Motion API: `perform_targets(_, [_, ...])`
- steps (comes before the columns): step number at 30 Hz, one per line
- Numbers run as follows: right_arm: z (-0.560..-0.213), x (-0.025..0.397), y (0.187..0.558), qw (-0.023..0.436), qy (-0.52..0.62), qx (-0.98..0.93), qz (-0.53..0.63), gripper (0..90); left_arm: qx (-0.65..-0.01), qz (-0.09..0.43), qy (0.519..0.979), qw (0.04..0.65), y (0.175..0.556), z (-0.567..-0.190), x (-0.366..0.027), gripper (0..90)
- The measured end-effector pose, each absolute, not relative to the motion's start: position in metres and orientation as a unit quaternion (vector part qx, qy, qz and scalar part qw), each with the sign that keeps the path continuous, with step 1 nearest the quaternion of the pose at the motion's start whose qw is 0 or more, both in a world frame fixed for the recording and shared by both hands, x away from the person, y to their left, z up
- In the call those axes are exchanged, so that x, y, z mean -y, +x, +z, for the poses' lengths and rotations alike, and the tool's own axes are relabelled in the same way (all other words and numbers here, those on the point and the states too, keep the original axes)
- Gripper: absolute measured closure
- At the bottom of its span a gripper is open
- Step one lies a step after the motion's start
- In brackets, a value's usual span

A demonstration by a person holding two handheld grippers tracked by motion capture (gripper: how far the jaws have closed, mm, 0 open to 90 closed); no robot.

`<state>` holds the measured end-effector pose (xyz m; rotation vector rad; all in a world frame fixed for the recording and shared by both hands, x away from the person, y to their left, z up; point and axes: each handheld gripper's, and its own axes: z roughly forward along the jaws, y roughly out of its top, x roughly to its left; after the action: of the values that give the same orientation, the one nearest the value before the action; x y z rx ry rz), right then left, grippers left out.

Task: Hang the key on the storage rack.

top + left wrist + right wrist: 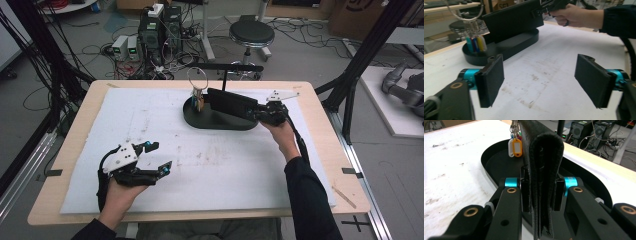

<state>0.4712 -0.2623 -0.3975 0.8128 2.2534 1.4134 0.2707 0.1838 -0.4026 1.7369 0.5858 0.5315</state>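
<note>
The right gripper [248, 111] was clamped on a black wallet [231, 104], its jaws pressed flat against both faces of the folded leather; in the right gripper view the wallet [544, 170] stood on edge between them, fold uppermost. The wallet hung over a black oval tray [197, 119] that sat near the far edge of the table [75, 125], about midway along it, and the right hand [280, 132] gripped the tool from the near right side. In the tray, at its left end, was a bunch of keys [198, 100] with coloured tags, under a wire ring that stood above them; the left gripper view showed the tags [475, 43] in blue, red, yellow and white just beside the wallet's [514, 21] lower corner, though whether they touched could not be told. The left gripper [159, 157] rested low near the table's front left corner, held by the left hand [120, 192], jaws spread wide with nothing between them. Its pads [491, 80] faced the tray [506, 47] across a stretch of stained white mat [225, 170], well apart from the wallet.
</note>
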Motion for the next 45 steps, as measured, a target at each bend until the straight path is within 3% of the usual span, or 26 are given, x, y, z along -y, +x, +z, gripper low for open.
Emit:
perform_targets(25, [-0.419,0.257,0.493,0.154,0.305,-0.803,0.487,74.6,-0.254,0.243,0.734,0.581,0.268,-0.405,-0.188,26.8])
perform_targets(45, [-0.419,0.261,0.492,0.169,0.341,-0.818,0.431,60.6,-0.257,0.237,0.735,0.581,0.268,-0.410,-0.186,26.2])
